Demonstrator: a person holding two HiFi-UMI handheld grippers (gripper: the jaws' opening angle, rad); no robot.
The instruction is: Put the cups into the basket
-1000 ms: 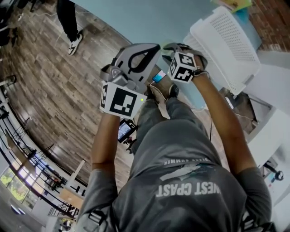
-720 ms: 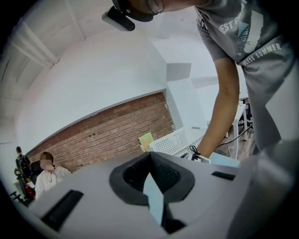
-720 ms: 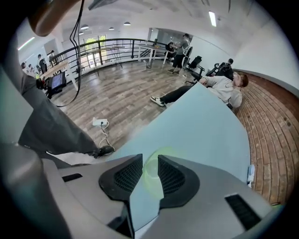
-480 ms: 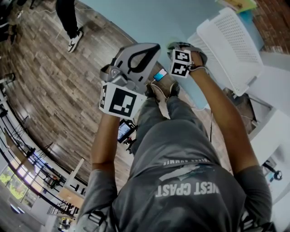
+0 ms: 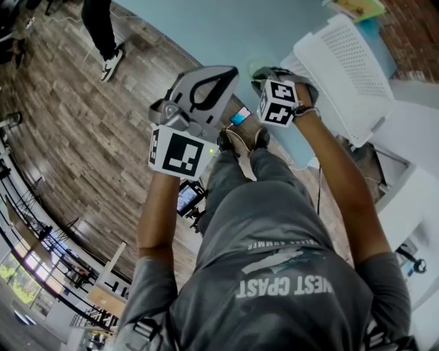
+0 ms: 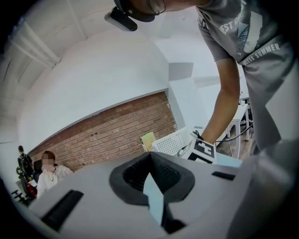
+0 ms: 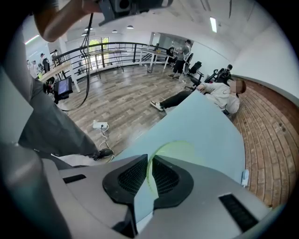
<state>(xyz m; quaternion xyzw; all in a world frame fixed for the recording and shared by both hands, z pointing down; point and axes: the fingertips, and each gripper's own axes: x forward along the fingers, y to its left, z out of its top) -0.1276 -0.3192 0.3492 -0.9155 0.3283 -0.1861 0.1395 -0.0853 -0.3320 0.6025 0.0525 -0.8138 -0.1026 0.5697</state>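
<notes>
A light-blue table (image 5: 226, 34) is recorded ahead of the person, over a wood-plank floor (image 5: 82, 137). A white perforated basket (image 5: 346, 65) is set at the table's right side, near the right gripper but apart from it. Only its perforated walls are shown in the head view and the left gripper view, so its contents cannot be told. A yellow-green flat item (image 5: 357, 7) is noted just beyond the basket. Both grippers are held side by side over the near edge of the table. The left gripper (image 6: 150, 158) is tilted upward toward a brick wall (image 6: 112, 133); its jaws are brought together at the tips and nothing is held between them. The right gripper (image 7: 149, 161) is pointed down at the tabletop. Its jaws are closing and are narrowed to a slit, and the thin wall of a translucent green cup (image 7: 184, 150) is pinched between the pads. The cup's rim is seen as a green arc just past the jaws, over the table and outside the basket. Whether the cup rests on the surface cannot be told, and nothing is made out inside it.
</notes>
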